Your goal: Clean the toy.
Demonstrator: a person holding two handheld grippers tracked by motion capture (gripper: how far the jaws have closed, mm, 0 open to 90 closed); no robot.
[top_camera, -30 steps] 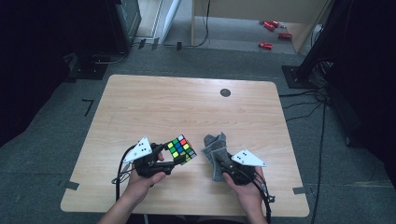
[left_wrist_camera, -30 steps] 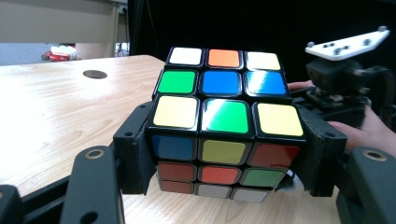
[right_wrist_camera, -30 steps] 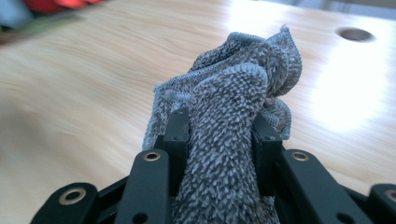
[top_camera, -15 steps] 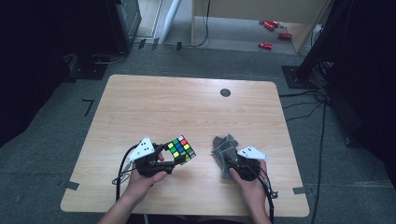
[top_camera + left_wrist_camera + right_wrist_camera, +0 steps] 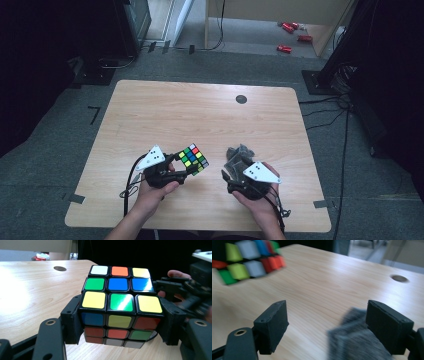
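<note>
Right jaws just opened, cloth (image 5: 354,340) seemingly loose

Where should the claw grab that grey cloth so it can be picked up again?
Probably by the bunched folds that stick up on top of the grey cloth, coming from above and from the person's side. It lies crumpled on the table, so raised folds give something to pinch. The right claw has just been opening, with the cloth beside one jaw.

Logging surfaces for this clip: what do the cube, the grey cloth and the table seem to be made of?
Cube: likely black plastic with glossy coloured stickers; the green and blue ones show glare. Grey cloth: soft, matte fabric, crumpled into folds; its weave is too blurred to tell. Table: light wood grain with a smooth, slightly shiny top, possibly laminate.
</note>
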